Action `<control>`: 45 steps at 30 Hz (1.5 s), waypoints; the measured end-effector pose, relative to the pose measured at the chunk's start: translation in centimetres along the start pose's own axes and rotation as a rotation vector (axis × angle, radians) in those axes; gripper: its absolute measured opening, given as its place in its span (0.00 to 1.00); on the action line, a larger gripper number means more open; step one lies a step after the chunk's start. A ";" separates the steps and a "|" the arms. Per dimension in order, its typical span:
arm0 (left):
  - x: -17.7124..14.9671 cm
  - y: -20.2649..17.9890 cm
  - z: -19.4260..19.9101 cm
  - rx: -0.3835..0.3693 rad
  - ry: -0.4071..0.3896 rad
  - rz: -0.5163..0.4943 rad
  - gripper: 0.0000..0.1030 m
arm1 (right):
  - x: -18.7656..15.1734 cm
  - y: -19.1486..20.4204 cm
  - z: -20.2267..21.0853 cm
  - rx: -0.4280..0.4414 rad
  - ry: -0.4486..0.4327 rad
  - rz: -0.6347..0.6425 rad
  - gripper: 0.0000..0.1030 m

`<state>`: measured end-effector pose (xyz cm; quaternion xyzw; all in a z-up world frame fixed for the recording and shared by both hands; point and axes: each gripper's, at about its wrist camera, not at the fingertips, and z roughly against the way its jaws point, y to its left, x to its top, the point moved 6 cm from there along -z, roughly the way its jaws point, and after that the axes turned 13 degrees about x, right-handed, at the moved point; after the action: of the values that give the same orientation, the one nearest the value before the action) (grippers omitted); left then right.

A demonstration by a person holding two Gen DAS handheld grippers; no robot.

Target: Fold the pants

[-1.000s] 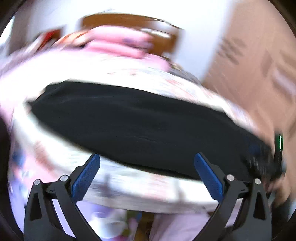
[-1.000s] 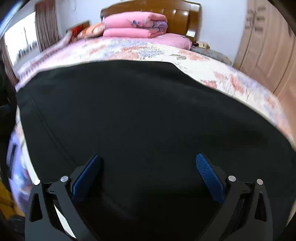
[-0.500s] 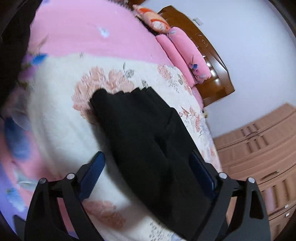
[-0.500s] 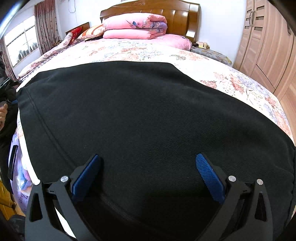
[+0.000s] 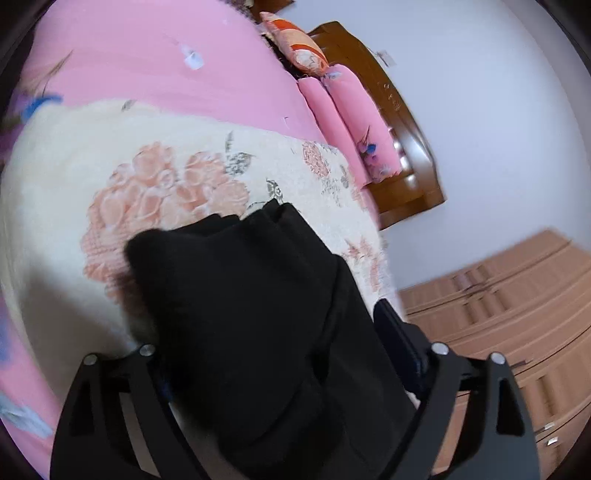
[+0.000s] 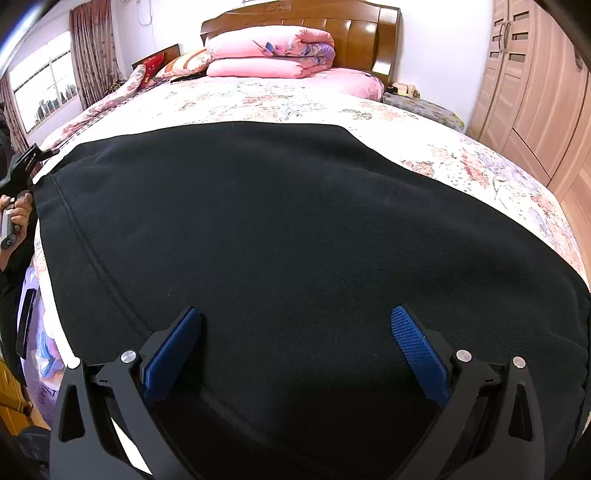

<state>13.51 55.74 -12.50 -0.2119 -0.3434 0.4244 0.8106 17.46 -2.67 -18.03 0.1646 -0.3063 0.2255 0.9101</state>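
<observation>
Black pants lie spread flat across the flowered bedspread, filling most of the right wrist view. My right gripper is open, its blue pads just above the cloth near the pants' near edge, holding nothing. In the left wrist view the pants' narrow end runs between the fingers of my left gripper; the jaws stand wide apart with cloth between them, and the left pad is hidden by the cloth. The left gripper also shows at the far left of the right wrist view, at the pants' left corner.
The bed's flowered cover continues to the right. Folded pink quilts and pillows lie against the wooden headboard. A wooden wardrobe stands at the right. A window with curtains is at the left.
The left gripper swung around to the pants' end and moved in until the cloth lies between its fingers. The right gripper has stayed still and open over the pants.
</observation>
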 end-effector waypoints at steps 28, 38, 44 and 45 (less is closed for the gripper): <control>-37.5 -29.8 1.9 0.152 -0.386 -1.523 0.72 | -0.2 -3.9 6.9 0.020 -0.255 -0.145 0.96; -46.2 -26.2 8.8 0.056 -0.574 -1.785 0.98 | -1.0 -7.5 8.9 0.142 -0.327 -0.334 0.96; -34.4 -19.8 10.3 0.335 -0.474 -1.461 0.98 | 3.8 -2.3 4.3 0.585 -0.259 -0.418 0.96; -32.0 -18.1 10.5 0.394 -0.468 -1.416 0.97 | 4.7 -1.1 3.1 0.641 -0.234 -0.420 0.96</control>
<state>2.71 19.71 -6.01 0.3016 -0.4776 -0.1084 0.8180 19.85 -3.54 -12.93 0.5238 -0.2817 0.0982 0.7979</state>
